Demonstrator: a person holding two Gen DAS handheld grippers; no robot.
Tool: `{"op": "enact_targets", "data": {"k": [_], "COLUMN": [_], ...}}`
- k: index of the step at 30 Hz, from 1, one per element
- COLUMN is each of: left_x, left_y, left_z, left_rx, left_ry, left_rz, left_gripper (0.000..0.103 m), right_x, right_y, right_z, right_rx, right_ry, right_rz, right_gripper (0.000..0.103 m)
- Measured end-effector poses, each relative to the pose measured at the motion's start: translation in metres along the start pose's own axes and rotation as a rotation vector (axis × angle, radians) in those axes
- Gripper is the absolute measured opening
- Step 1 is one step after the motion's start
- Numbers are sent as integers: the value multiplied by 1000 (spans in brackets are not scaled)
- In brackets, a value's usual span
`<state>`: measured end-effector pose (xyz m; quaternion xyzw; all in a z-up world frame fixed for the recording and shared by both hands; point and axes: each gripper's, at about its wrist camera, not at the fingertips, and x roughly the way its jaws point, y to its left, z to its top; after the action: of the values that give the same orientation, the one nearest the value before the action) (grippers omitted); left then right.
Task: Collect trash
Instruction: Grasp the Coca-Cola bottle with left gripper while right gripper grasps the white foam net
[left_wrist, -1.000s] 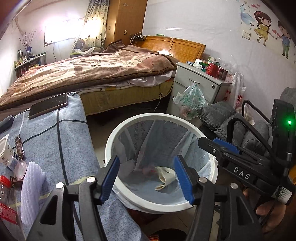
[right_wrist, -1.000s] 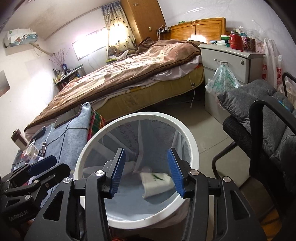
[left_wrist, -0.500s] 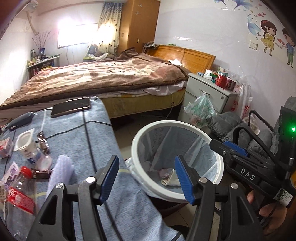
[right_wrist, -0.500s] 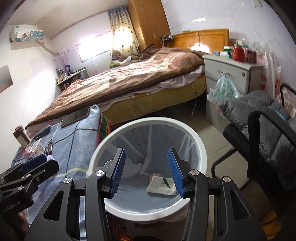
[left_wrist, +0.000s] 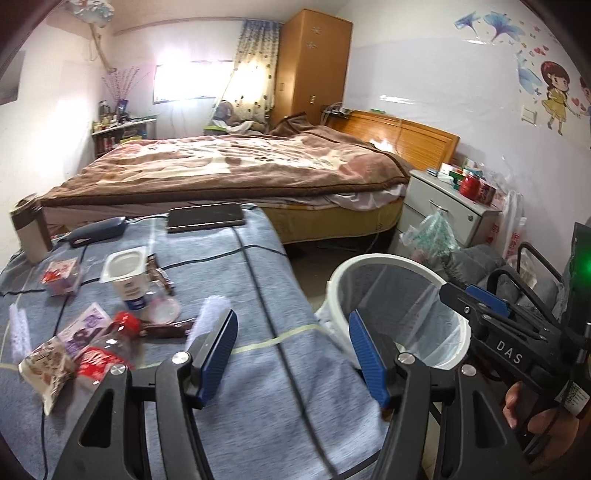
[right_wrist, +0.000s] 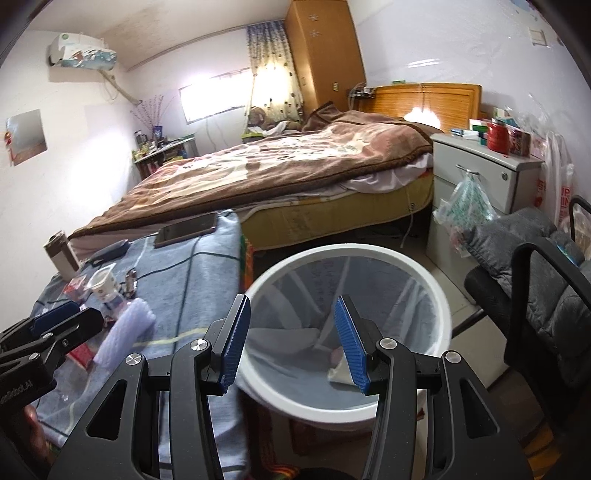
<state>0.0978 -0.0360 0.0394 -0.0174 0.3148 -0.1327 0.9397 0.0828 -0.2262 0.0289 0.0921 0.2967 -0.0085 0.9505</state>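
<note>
A white trash bin (right_wrist: 347, 328) with a grey liner stands on the floor beside a blue-grey covered table (left_wrist: 258, 387); it also shows in the left wrist view (left_wrist: 402, 314). A crumpled white wrapper (right_wrist: 338, 373) lies inside it. Trash lies on the table's left: a white yogurt cup (left_wrist: 127, 275), snack wrappers (left_wrist: 74, 347), a white foam sleeve (left_wrist: 207, 314). My left gripper (left_wrist: 291, 354) is open and empty above the table's near edge. My right gripper (right_wrist: 291, 343) is open and empty above the bin's near rim.
A phone (left_wrist: 205, 216), a dark case (left_wrist: 98, 230) and a tan box (left_wrist: 31, 230) lie at the table's far end. A bed (left_wrist: 229, 166) is behind. A nightstand (right_wrist: 484, 173) and a black chair (right_wrist: 535, 295) stand right of the bin.
My left gripper has swung left from over the bin to over the table, bringing the trash into view. My right gripper has drawn back slightly from the bin.
</note>
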Motion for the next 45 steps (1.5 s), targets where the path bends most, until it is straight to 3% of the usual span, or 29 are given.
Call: {"op": "enact_targets", "data": {"k": [12,19,31,37,45], "left_x": [-33,-42,-31,-20,-9], "left_y": [77,114,144,147,148], "left_z": [-26,-42,-61,-64,-65], "left_rx": [-86,-143,-155,-158,-160], "left_ry": [-20,-10,73,102,130], "left_rz": [178,205,173,143,115], "left_gripper": [68,68,70,70,70], "right_x": [12,20,52,65,79], "right_y": [51,83,133,146,157], "right_z": [-11,-17,-27,-30,-33], "right_rx": [-55,-104,-132,-143,-161], "right_ry": [33,68,171,219,268], "right_rz": [106,145,245,261,232], "right_gripper": [55,55,55,63,63]}}
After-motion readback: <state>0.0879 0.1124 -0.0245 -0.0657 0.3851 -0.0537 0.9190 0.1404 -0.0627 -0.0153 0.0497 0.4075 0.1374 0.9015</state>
